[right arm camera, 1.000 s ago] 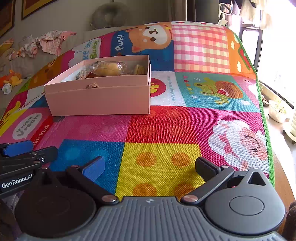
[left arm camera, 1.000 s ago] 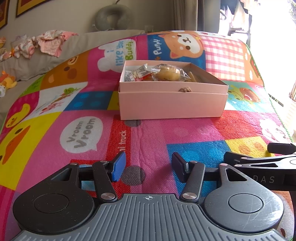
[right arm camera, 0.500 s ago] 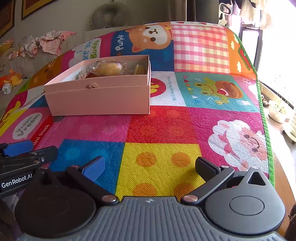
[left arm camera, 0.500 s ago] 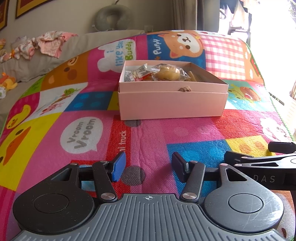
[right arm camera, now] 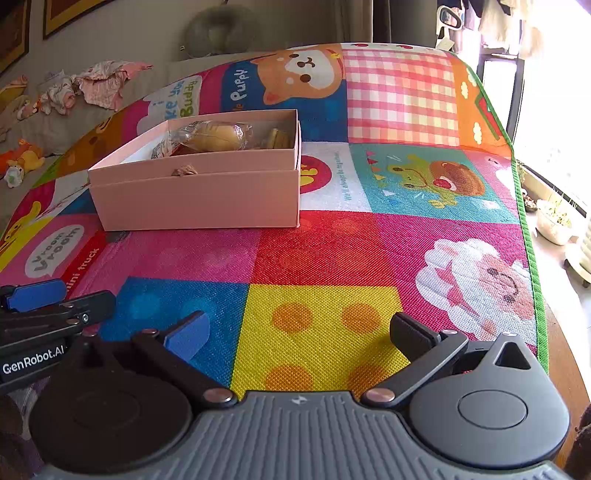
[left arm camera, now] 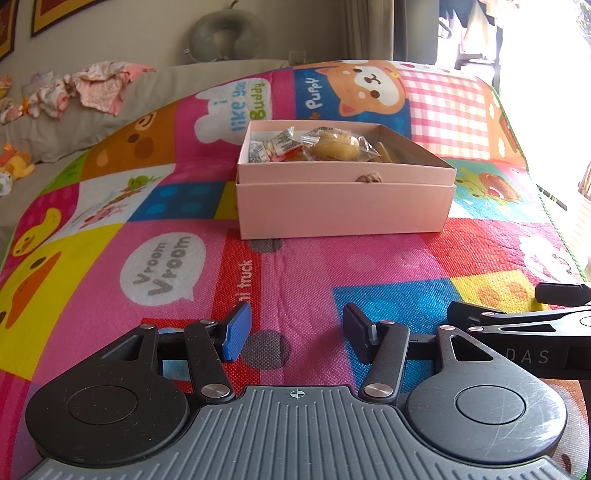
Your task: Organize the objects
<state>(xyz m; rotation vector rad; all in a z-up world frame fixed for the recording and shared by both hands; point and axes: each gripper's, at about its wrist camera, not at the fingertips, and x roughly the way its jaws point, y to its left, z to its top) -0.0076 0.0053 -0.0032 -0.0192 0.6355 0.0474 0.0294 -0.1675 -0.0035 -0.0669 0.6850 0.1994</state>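
A pink box of smooth matt card sits on the mat, ahead of both grippers and well apart from them. It is rectangular with sharp, straight edges; an inner tray stands slightly proud of the outer shell, leaving a thin step along the front. Inside lies a bun in crinkled clear wrap, rounded and golden, with small printed sachets to its left and some flat tan pieces to its right, too hidden to name. A small brown knot or tab pokes over the front lip.

The mat is woven-looking plastic with a fine grid texture, printed in bright squares and cartoon animals. It bulges with the fisheye lens; its green-bound right edge runs close to a bare wooden border.

The left gripper rests low over the mat, its fingers moderately apart with nothing between them: one blue pad, one black. The right gripper sits just beside it, its fingers spread wide and empty. Between the grippers and the box the mat lies flat and open, and there is free mat on the box's right as well.

Beyond the mat a grey sofa carries crumpled clothes and a neck pillow.
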